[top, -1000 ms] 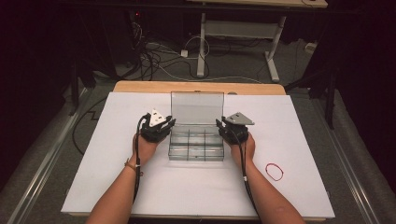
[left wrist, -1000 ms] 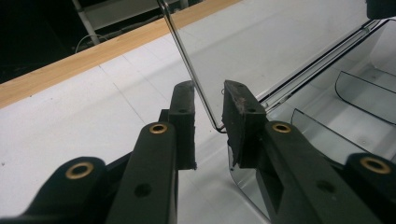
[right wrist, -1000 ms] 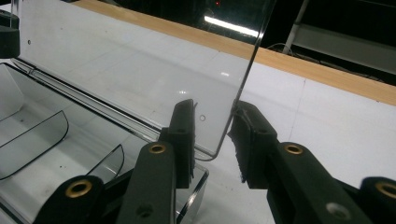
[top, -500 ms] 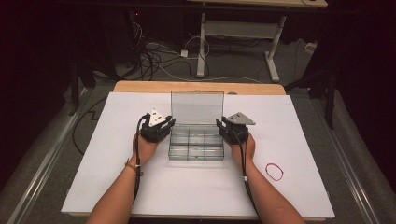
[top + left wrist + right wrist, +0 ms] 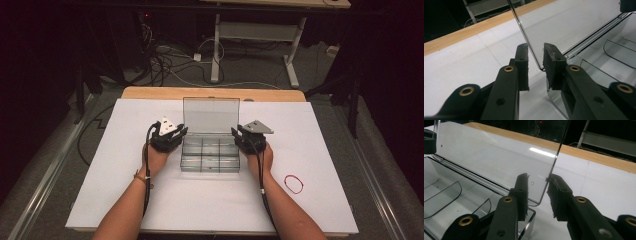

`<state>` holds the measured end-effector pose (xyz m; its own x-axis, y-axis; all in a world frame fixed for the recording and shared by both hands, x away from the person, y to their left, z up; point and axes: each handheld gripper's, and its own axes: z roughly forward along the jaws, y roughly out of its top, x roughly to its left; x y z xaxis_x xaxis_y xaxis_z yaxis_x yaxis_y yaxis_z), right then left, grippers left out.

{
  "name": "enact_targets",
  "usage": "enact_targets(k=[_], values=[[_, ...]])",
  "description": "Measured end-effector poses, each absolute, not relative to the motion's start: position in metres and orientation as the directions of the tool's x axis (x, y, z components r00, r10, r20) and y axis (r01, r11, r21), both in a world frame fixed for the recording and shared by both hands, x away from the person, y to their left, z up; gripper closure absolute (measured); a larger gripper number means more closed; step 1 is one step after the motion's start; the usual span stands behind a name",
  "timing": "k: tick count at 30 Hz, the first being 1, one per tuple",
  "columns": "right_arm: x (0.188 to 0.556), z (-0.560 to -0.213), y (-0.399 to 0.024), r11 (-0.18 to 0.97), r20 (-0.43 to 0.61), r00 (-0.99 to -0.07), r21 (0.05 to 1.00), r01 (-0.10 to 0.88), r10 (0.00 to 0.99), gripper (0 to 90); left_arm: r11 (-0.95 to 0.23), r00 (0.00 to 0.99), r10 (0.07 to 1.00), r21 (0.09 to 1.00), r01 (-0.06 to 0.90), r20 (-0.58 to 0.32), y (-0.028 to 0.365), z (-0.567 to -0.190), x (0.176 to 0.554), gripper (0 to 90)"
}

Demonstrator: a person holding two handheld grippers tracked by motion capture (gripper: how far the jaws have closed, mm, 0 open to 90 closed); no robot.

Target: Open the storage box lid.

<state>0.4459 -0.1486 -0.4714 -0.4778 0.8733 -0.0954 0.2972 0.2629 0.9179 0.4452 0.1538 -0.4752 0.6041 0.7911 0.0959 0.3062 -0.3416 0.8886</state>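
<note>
A clear plastic compartment box (image 5: 210,159) sits mid-table with its lid (image 5: 210,114) standing upright and its compartments bare. My left gripper (image 5: 180,136) is at the box's left side. In the left gripper view its jaws (image 5: 535,58) are open and straddle the lid's lower corner (image 5: 539,65) without clamping it. My right gripper (image 5: 237,136) mirrors this at the box's right side. Its open jaws (image 5: 537,187) stand either side of the lid's edge (image 5: 554,162), and the outer fingertip (image 5: 556,187) just meets that edge.
A white sheet (image 5: 325,150) covers the wooden table (image 5: 150,93). A red rubber band (image 5: 294,183) lies on the sheet to the right, near my right forearm. Cables and a desk frame (image 5: 252,35) sit on the floor beyond the table.
</note>
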Motion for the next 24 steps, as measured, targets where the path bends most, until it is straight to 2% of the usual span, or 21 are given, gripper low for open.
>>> enact_targets(k=[17,24], values=[[0.4463,-0.4712,-0.146,0.265,-0.102,-0.463,0.915,0.303,0.881,66.5,-0.334,0.605,0.791,0.891,0.309,0.086,0.1539,-0.4758,0.4453,72.7],[0.4453,-0.4726,-0.1399,0.294,-0.123,-0.478,0.907,0.301,0.869,69.4,-0.367,0.62,0.777,0.881,0.299,0.113,0.1491,-0.4766,0.4443,72.1]])
